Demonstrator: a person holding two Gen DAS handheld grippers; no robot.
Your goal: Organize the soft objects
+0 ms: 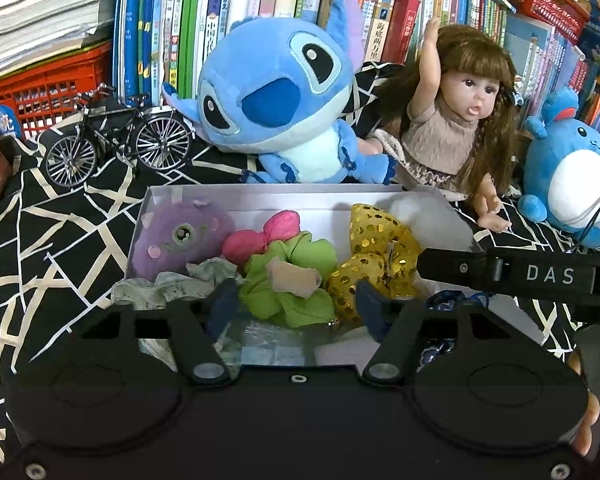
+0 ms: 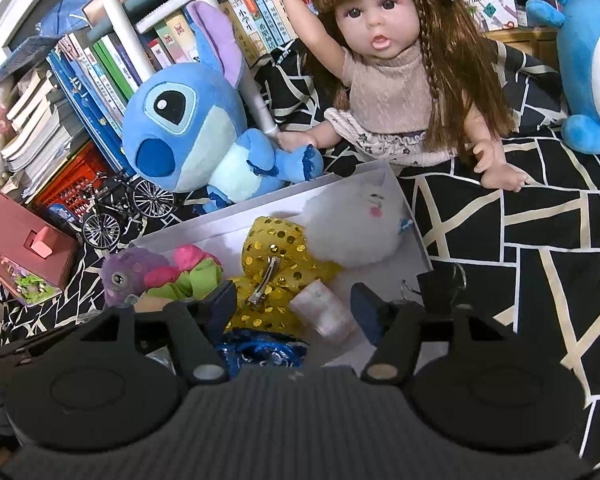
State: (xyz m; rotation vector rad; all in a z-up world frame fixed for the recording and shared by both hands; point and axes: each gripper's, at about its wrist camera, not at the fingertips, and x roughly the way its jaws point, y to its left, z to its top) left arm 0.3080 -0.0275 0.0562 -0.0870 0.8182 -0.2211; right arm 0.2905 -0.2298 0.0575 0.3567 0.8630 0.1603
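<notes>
Both the left gripper and right gripper hover spread, empty, over the white box. The green scrunchie sits at twelve o'clock of the left; I'd guess closing snags the gold bow at two o'clock.

Your right gripper hangs over the white box, fingers spread, nothing between them. Under the gap: a gold sequin bow with metal clip, a small pale roll, blue shiny fabric. A white fluffy plush fills the far corner; a purple plush sits left.
</notes>
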